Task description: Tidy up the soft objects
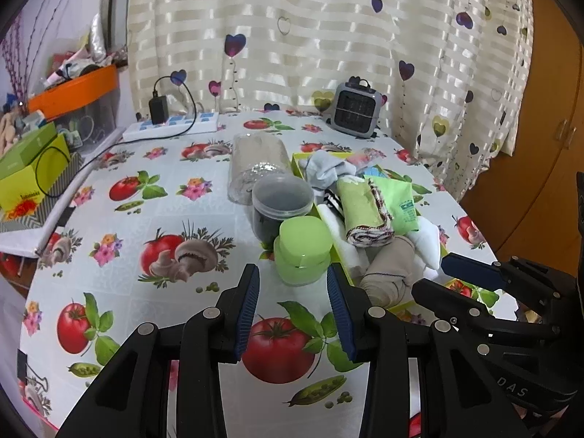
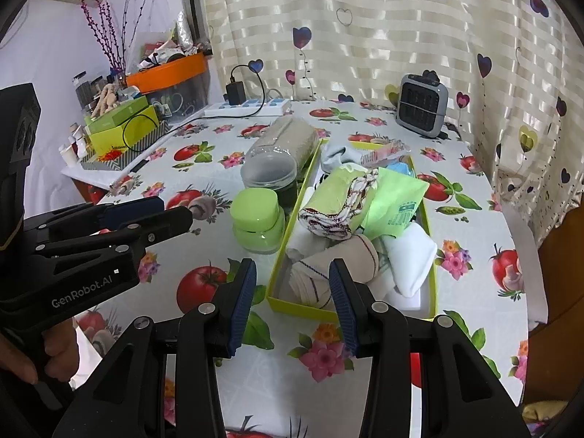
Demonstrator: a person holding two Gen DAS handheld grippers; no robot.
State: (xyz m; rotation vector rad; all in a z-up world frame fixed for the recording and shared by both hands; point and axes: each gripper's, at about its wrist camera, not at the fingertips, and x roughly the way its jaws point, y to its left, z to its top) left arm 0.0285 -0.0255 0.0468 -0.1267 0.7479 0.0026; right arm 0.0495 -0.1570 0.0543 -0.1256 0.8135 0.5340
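Long yellow-green tray [image 2: 288, 252] lying near-to-far on the tomato-print tablecloth [image 1: 146, 219], heaped with soft things. Rolled beige cloth [image 2: 328, 270] at the near end, lying crosswise; green-and-white roll [image 2: 339, 204] behind it, axis running near-to-far. Left of the tray, just beside it: green jar [image 2: 257, 222], dark lidded tub [image 2: 270, 175], clear bottle on its side [image 2: 288, 142]. Left gripper [image 1: 294, 304] spread wide, empty, above the cloth. Right gripper [image 2: 292, 303] likewise apart, empty, over the tray's near end. Heart-patterned curtain [image 1: 328, 36] behind; small grey heater [image 1: 356, 109] at the far edge.
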